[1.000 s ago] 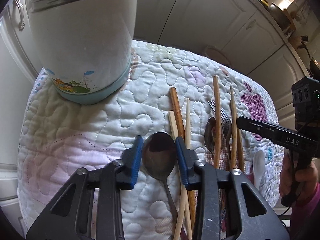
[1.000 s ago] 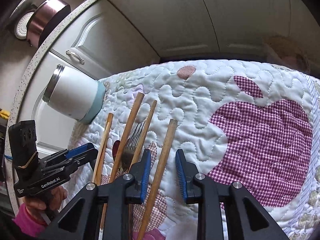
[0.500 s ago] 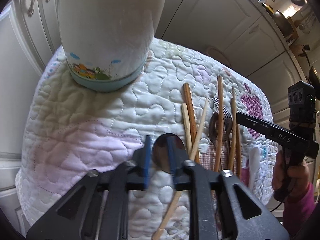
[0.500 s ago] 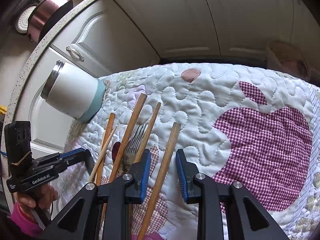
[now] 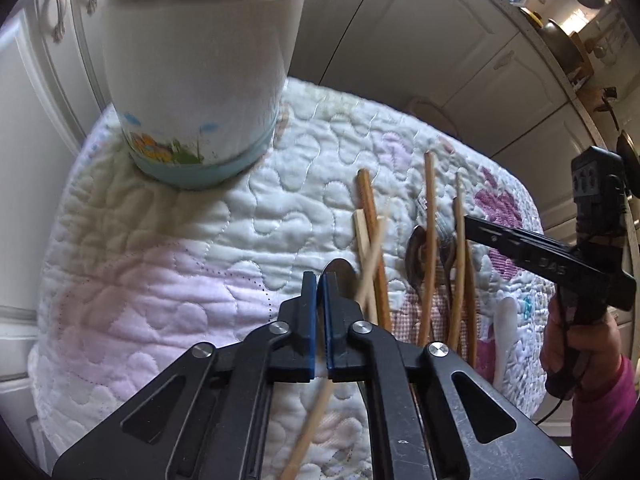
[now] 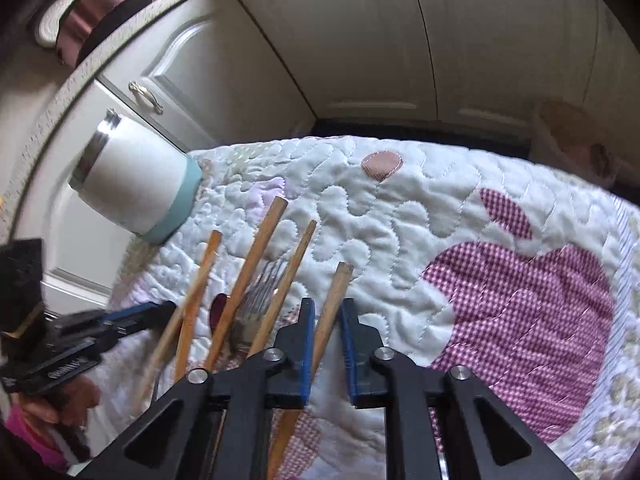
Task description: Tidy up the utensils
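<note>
- Left wrist view, bottom centre: left gripper (image 5: 319,292), black arms with blue pads, jaws drawn almost together with only a sliver of gap; pinched on the handle of a metal spoon (image 5: 340,269), bowl poking out just beyond the tips.
- Crossing just right of those tips, blurred: a pale chopstick (image 5: 370,264), slanting from lower centre up to the right.
- Right of centre, lying on the quilted cloth (image 5: 168,264): a row of wooden chopsticks (image 5: 429,240) running roughly up the frame, with a second spoon (image 5: 416,248) and a fork (image 5: 444,226) among them.
- Lower right: a white spoon-like utensil (image 5: 505,332), partly hidden, exact kind hard to tell.
- Far right edge: right gripper (image 5: 472,226) seen from the side, held in a hand (image 5: 576,344) with a pink sleeve, fingers reaching over the chopstick row.
- Upper left: white cup (image 5: 200,80) with metal rim, pale blue base and a cartoon print, standing upright on the cloth, well apart from the utensils.
- Beyond: cream cabinet doors (image 5: 400,40).
- Right wrist view, bottom centre: right gripper (image 6: 327,316) with a moderate gap, straddling one wooden chopstick (image 6: 334,304), pads not visibly touching it.
- Left of it: chopsticks, fork (image 6: 256,304) and a dark spoon bowl fanned out on the cloth.
- Left edge: left gripper (image 6: 164,309), blurred, tips at the edge of the pile.
- Upper left: the cup (image 6: 132,184), appearing tilted by the lens.
</note>
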Demonstrator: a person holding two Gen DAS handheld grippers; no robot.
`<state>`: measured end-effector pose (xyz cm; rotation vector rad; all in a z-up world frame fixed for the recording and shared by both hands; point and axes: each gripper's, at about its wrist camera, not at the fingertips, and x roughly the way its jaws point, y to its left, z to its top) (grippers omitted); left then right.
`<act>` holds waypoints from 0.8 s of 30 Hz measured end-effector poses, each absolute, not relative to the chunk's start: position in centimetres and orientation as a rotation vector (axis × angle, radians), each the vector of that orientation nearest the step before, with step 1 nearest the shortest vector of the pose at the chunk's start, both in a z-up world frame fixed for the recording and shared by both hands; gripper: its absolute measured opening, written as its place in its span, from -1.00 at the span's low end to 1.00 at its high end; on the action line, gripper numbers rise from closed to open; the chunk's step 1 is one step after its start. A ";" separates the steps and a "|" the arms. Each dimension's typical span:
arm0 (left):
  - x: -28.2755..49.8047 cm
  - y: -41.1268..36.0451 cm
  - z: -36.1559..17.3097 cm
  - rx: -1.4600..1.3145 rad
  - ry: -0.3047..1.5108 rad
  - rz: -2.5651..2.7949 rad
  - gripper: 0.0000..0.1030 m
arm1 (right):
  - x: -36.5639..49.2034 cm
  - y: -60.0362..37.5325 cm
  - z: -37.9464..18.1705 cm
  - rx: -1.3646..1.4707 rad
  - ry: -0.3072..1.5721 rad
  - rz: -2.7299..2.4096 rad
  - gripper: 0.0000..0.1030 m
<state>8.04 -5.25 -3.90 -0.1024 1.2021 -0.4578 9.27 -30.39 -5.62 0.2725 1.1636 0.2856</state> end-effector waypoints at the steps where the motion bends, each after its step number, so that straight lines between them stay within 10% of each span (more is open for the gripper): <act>1: 7.9 -5.2 -3.3 -0.089 1.184 -0.456 -1.00 | 9.1 -30.4 -5.4 0.267 1.158 0.281 -0.77; 14: 7.0 -3.6 0.3 -0.101 1.142 -0.434 -0.98 | 4.9 -30.6 0.2 0.256 1.048 0.305 -0.80; 18: 7.4 -4.2 -2.5 -0.093 1.210 -0.413 -0.49 | 4.0 -30.5 -0.2 0.264 1.058 0.314 -0.80; 24: 8.5 -5.2 -4.6 -0.088 1.239 -0.414 -0.39 | 5.3 -31.5 -2.2 0.292 1.110 0.246 -0.76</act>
